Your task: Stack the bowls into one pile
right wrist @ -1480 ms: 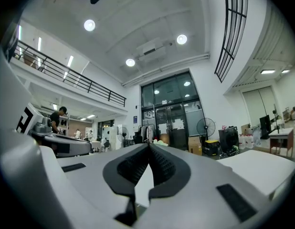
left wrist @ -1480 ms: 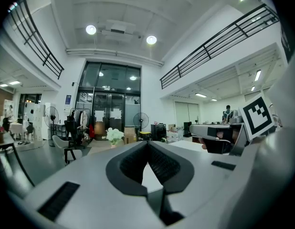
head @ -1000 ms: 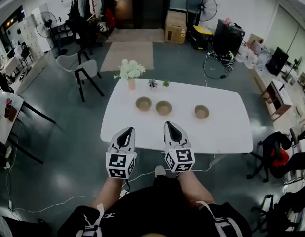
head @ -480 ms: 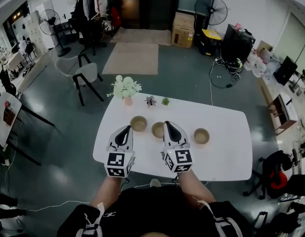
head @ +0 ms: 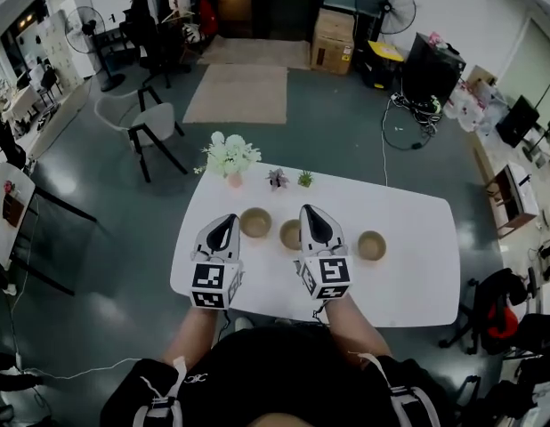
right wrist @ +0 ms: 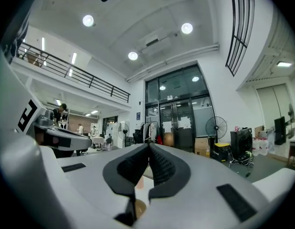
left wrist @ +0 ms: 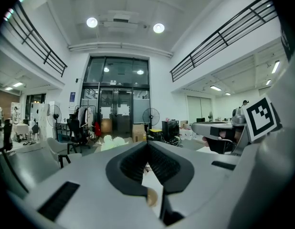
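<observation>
Three tan bowls stand in a row on the white table (head: pixel 408 278): a left bowl (head: pixel 255 222), a middle bowl (head: pixel 290 235) partly hidden behind my right gripper, and a right bowl (head: pixel 371 245). My left gripper (head: pixel 223 225) hovers over the table's near left part, just left of the left bowl, its jaws shut with nothing in them. My right gripper (head: pixel 315 214) is held over the middle bowl, jaws shut and empty. In each gripper view the jaw tips meet, left gripper (left wrist: pixel 147 142), right gripper (right wrist: pixel 148 145).
A vase of white flowers (head: pixel 229 157) and two small plants (head: pixel 277 178) stand at the table's far edge. A chair (head: pixel 149 124) stands beyond the table's left end. Bags and a chair (head: pixel 497 292) sit off its right end.
The whole view has shifted toward the table. Both grippers have moved forward from its near edge to over the table, close to the bowls. Their jaws stayed shut.
</observation>
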A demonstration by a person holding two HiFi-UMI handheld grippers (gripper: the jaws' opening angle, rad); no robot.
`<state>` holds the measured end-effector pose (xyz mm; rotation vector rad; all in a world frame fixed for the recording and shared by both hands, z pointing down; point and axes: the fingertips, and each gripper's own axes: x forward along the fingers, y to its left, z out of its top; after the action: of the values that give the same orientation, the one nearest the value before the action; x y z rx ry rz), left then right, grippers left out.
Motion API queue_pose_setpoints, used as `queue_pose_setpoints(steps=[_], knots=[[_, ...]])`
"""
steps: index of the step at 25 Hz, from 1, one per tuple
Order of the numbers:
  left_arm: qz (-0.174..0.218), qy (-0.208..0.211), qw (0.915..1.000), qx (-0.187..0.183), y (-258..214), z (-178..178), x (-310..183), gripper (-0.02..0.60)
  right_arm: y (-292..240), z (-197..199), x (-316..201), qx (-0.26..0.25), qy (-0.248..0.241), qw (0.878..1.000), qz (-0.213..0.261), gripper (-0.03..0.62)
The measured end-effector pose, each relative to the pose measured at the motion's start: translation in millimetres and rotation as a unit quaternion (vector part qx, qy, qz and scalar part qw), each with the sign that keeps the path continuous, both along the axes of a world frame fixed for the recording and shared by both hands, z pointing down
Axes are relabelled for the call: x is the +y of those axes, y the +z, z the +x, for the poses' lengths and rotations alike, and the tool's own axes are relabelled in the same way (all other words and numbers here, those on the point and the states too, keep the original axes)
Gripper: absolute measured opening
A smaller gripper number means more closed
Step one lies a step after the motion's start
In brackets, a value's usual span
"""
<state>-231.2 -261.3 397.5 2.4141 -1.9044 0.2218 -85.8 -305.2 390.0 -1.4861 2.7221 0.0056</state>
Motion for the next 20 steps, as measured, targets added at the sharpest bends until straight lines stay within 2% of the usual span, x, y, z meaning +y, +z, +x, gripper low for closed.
queue_pose_setpoints(steps=[3, 6, 8, 11, 16, 20], knots=[[-0.001, -0.01, 0.9999, 0.007, 3, -20, -8, 0.012, 1, -22, -12, 0.029, -0.014, 0.999, 0.009, 0.015], [-0.001, -0.022, 0.9997, 0.007, 7, -40, -12, 0.012, 12, -58, -18, 0.066, -0.067, 0.996, 0.007, 0.02], [-0.004, -0.032, 0.9994, 0.009, 12, -54, -13, 0.012, 23, -84, -20, 0.088, -0.108, 0.99, -0.005, 0.13], [-0.01, -0.052, 0.9985, 0.014, 18, -77, -12, 0.012, 41, -114, -23, 0.117, -0.141, 0.983, -0.021, 0.17], [-0.024, -0.079, 0.9965, 0.017, 36, -106, -7, 0.012, 82, -155, -25, 0.157, -0.179, 0.97, -0.053, 0.176], [-0.038, -0.095, 0.9945, 0.019, 49, -127, 1, 0.012, 133, -182, -25, 0.187, -0.206, 0.954, -0.108, 0.184]])
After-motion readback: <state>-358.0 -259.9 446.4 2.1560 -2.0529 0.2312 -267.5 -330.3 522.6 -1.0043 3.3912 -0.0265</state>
